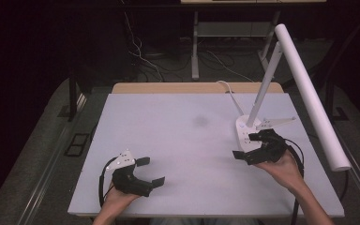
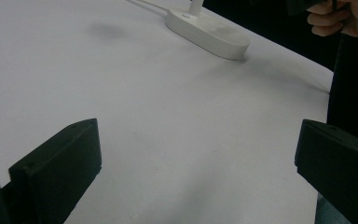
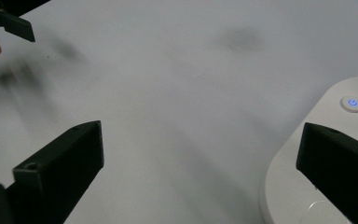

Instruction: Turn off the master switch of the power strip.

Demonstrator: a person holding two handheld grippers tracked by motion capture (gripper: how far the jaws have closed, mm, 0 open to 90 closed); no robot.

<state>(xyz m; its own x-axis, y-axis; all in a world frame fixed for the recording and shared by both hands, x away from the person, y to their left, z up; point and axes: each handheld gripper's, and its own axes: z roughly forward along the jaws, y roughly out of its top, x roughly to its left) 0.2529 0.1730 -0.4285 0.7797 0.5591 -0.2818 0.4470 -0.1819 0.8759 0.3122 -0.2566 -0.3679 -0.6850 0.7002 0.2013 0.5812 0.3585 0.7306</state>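
Right gripper [image 1: 249, 146] spread wide, grasping nothing, one finger [image 3: 340, 175] over desk lamp base [image 3: 307, 186], blue power button [image 3: 352, 102] just beyond. Left gripper [image 1: 151, 171] likewise released above white table [image 1: 187, 140].

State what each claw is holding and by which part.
Nothing is held. The left claw is open over bare table; the right claw is open beside the lamp base, not gripping it.

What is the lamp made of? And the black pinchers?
The lamp looks like smooth white plastic: its base has a soft, even sheen and a glowing blue button set in it. The arm could be painted metal; the look leaves that open. The right gripper seems matte black plastic, dull with sharp molded edges.
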